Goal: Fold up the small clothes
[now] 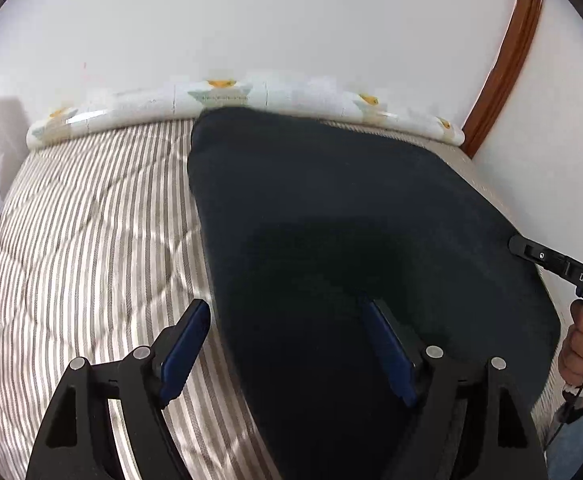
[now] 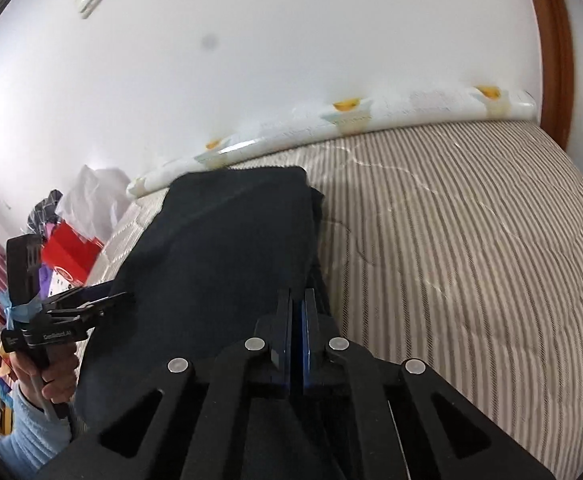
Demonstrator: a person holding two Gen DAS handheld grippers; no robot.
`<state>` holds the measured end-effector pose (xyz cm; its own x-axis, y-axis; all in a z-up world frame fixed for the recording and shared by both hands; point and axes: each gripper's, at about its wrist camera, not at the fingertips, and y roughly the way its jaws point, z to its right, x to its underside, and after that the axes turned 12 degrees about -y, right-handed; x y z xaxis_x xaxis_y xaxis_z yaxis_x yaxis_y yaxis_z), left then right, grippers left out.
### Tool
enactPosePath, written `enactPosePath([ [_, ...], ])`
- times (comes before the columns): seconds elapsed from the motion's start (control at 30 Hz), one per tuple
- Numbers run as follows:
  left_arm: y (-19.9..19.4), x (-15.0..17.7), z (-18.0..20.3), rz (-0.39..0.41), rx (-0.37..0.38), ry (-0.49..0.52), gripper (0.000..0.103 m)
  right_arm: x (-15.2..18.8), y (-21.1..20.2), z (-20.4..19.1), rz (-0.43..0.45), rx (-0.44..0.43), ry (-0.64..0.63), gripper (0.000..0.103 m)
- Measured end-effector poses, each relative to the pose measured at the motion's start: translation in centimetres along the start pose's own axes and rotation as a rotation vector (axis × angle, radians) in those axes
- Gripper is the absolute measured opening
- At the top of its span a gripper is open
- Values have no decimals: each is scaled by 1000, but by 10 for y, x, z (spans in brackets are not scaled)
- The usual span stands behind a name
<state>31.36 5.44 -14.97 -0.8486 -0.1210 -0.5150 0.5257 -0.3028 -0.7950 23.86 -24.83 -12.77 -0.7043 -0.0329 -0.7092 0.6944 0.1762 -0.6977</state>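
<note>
A dark navy garment [image 1: 351, 208] lies flat on the striped bedcover [image 1: 91, 220]. My left gripper [image 1: 287, 304] is open and straddles its left edge: the right finger [image 1: 391, 356] is over the cloth and the left finger [image 1: 183, 348] over the bedcover. In the right wrist view the garment [image 2: 219, 248] looks folded to a long shape. My right gripper [image 2: 297, 294] is shut at its right edge; whether cloth is caught between the pads I cannot tell. Each gripper also shows in the other's view: the right gripper [image 1: 519, 246] and the left gripper [image 2: 125, 296].
A rolled white pad with yellow prints [image 1: 227, 96] lies along the wall at the bed's far edge. A brown door frame [image 1: 507, 52] stands at the right. Bags and clutter [image 2: 71, 248] pile up left of the bed. A person's hands [image 1: 579, 352] [image 2: 47, 376] hold the handles.
</note>
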Motion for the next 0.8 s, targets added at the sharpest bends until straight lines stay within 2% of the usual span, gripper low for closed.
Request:
enactPosePath([
  [0.07, -6, 7, -2, -12, 24, -10, 78, 3, -9, -7, -7, 47, -37, 8],
  [0.13, -15, 19, -4, -6, 28, -13, 78, 9, -20, -15, 2, 58, -56, 8],
  [0.17, -21, 25, -4, 6, 23, -14, 78, 12, -23, -18, 2, 48, -57, 13],
  [0.2, -26, 30, -3, 14, 19, -13, 78, 18, -26, -22, 2, 44, -53, 24],
  [0.27, -36, 41, -1, 31, 7, -12, 78, 29, -30, -21, 3, 68, -47, 34],
  [0.4, -53, 60, 3, 58, -22, -4, 78, 53, -34, -27, -25, 137, -45, 34],
  [0.5, -59, 73, 5, 49, -35, -4, 78, 67, -43, -33, -18, 173, -47, 34],
  [0.67, -65, 98, 10, 31, -58, 6, 78, 81, -63, -47, -3, 232, -75, 34],
  [0.8, -79, 112, 13, 29, -75, -23, 78, 85, -79, -60, -13, 302, -108, 34],
])
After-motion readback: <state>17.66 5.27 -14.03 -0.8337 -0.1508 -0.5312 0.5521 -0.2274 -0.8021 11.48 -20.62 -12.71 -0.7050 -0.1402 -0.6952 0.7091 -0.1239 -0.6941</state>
